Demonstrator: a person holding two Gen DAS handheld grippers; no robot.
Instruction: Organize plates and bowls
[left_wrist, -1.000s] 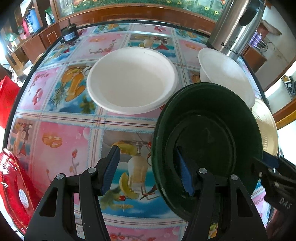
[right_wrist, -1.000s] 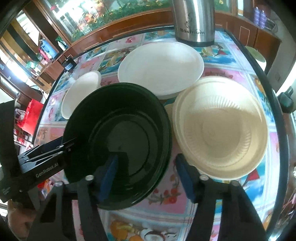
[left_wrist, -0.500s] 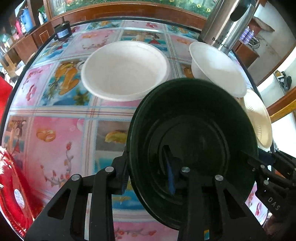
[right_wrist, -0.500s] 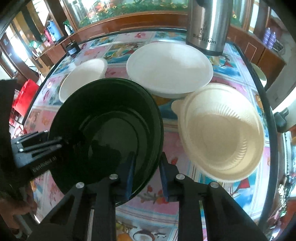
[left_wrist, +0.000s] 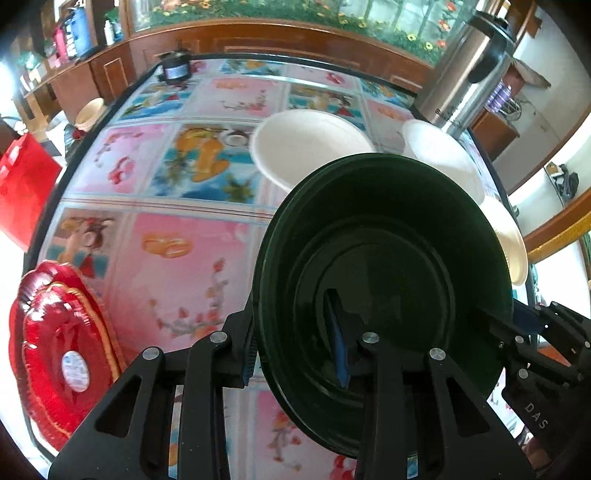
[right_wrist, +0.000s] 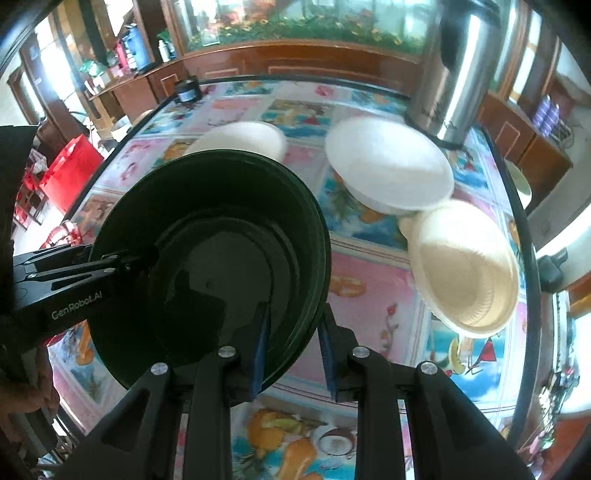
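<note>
Green bowl (left_wrist: 388, 280): dark and shiny, tipped up on its side, held off the table; fills the middle and 4 o'clock part of the left view, and the 9 o'clock part of the right view (right_wrist: 210, 266).
Left gripper (left_wrist: 295, 354): clamped on the rim of the green bowl, one blue pad inside the bowl, the other finger outside at 7 o'clock; seen from the right view as a black bar at 9 o'clock (right_wrist: 74, 280), reaching in to the bowl's rim.
Right gripper (right_wrist: 291, 350): pinched on the bowl's rim at 6 o'clock, one blue pad inside, one outside; seen in the left view at 4 o'clock (left_wrist: 532, 332).
White bowl (left_wrist: 310, 147): flat on the table at 12 o'clock in the left view, partly behind the green bowl.
White plate (right_wrist: 388, 166): on the table at 1 o'clock in the right view, just in front of the flask.
Cream bowl (right_wrist: 465, 266): at 3 o'clock in the right view, its edge touching the white plate.
Silver flask (right_wrist: 450, 74): tall, standing at the far edge at 1 o'clock.
Red tray (left_wrist: 59, 354): shiny, at 8 o'clock in the left view, at the table's edge.
Table (left_wrist: 177, 258): round, dark rim, cloth with fruit and flower pictures.
</note>
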